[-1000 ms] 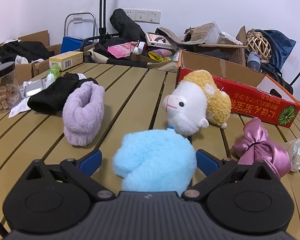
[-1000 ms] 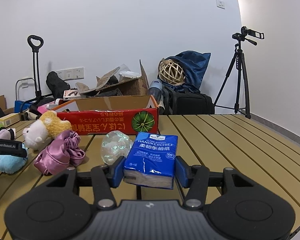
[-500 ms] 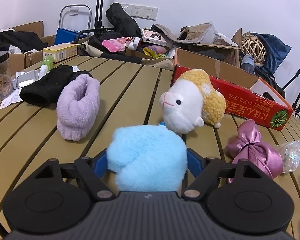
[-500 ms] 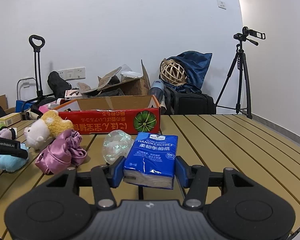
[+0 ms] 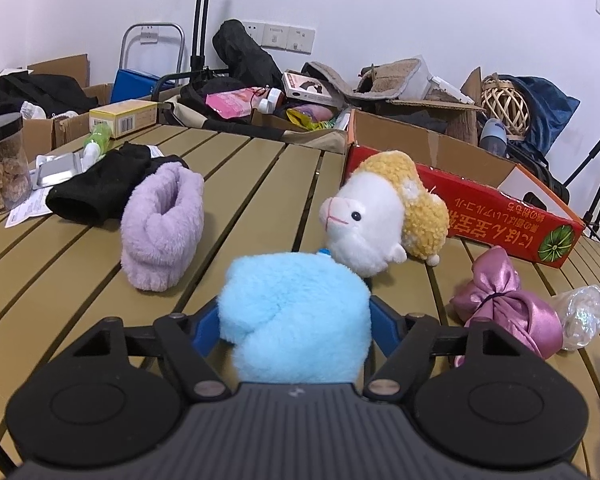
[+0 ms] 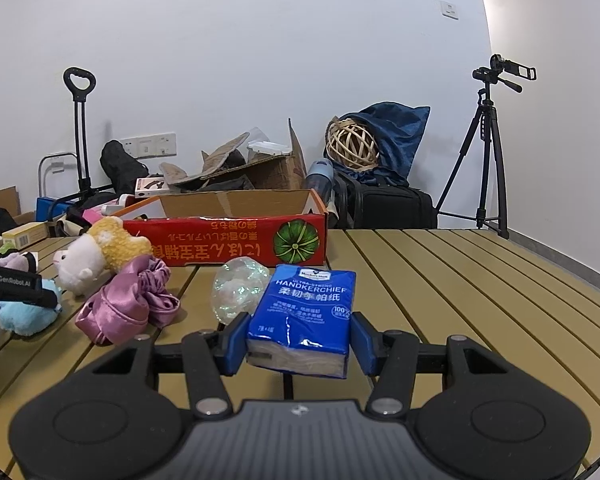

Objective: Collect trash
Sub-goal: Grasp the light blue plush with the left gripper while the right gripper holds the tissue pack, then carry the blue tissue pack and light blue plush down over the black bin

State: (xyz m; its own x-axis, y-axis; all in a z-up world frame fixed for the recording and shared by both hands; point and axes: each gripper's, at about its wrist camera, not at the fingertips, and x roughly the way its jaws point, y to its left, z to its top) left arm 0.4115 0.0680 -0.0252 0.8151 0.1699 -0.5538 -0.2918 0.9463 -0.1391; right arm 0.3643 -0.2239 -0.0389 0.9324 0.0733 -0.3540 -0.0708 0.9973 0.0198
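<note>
L tongs [image 5: 294, 320] have just been closing, now clamped on blue fluffy toy [image 5: 296, 316] mid-desk [image 5: 240, 184], near front edge. R tongs [image 6: 298, 338] grip blue tissue pack [image 6: 304, 312], w/ crumpled plastic wrap [image 6: 240, 286] just beside it; red box [image 6: 228, 236] at desk's far edge.

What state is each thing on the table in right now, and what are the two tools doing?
Left tool: jaws just closed, pads pressing the blue fluffy item.
Right tool: shut on the handkerchief pack.
Red box: open on top.
Sheep plush: lying on the table.
Purple slipper: lying loose.
Pink satin bundle: knotted, lying loose.
Clear plastic wad: crumpled.
</note>
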